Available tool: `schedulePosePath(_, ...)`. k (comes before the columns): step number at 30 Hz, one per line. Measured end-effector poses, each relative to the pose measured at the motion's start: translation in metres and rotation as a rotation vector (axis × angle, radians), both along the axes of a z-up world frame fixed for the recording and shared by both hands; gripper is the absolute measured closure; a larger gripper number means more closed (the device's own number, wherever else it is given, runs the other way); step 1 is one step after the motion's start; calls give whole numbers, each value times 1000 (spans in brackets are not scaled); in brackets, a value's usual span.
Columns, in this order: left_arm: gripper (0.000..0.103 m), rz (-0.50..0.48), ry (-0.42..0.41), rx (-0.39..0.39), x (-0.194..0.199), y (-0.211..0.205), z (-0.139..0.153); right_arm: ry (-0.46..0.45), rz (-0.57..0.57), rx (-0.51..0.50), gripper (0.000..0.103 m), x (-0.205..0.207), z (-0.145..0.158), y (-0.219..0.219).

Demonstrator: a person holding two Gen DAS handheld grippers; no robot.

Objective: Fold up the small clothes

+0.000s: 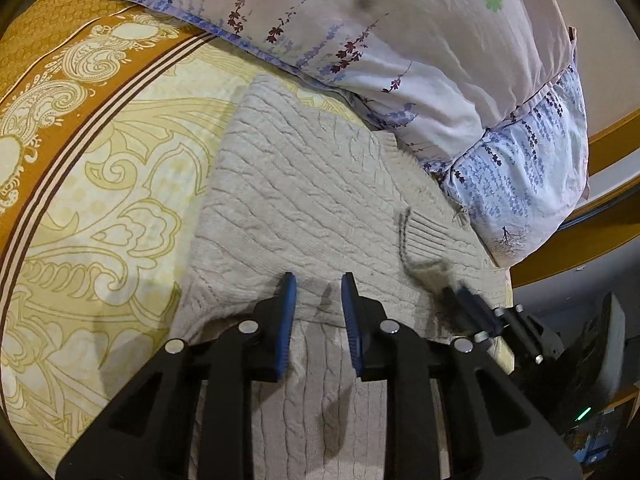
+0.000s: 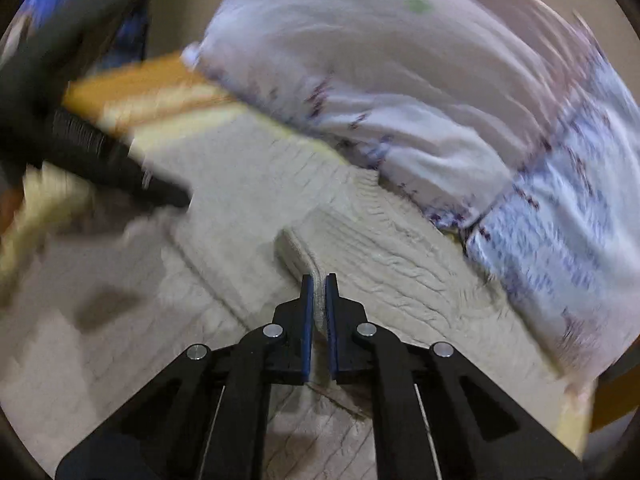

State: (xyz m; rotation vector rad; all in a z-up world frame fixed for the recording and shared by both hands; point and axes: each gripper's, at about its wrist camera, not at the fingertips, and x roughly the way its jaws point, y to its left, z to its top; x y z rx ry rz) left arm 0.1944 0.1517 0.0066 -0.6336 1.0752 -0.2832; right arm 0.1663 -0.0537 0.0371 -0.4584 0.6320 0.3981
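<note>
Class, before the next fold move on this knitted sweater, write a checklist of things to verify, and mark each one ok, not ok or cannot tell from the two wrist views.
1. Right gripper has a firm hold: ok, it is shut on a ribbed edge of the sweater.
2. Left gripper is free to take a hold: ok, open, nothing between its fingers.
3. Sweater lies on the bedsheet: ok.
4. Pillow is off the sweater: cannot tell, it lies right at the far edge.
5. Right view is sharp enough to judge: not ok, blurred.
</note>
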Motion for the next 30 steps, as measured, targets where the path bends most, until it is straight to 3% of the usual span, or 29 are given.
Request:
schedulePosePath(4, 73, -2, -4, -16, 1, -1, 0, -79, -190, 258, 97, -5, 36, -66)
schedulePosePath(7, 65, -3, -15, -21, -1, -2, 2, -56, -360, 506, 97, -14, 47, -139)
schedulePosePath(9, 59, -6, -26, -16, -2, -5, 5, 19, -466, 654, 97, -20, 34, -185)
schedulePosePath(11, 52, -12, -38, -5, -4, -9, 7, 167, -542, 766, 97, -23, 3, -222)
schedulePosePath(14, 46, -16, -46, 9, -5, -13, 10, 352, -572, 894, 96, -25, -36, -253)
schedulePosePath(17, 43, -14, -39, 6, -6, -14, 11, 391, -562, 1032, 93, -33, -39, -274)
schedulePosePath(19, 42, -12, -30, -4, -6, -13, 11, 364, -557, 1079, 75, -35, -29, -284)
schedulePosePath(21, 41, -14, -24, -6, -6, -13, 12, 349, -566, 1071, 66, -32, -22, -288)
schedulePosePath(30, 39, -16, -17, -7, -7, -14, 12, 422, -603, 996, 66, 22, -33, -284)
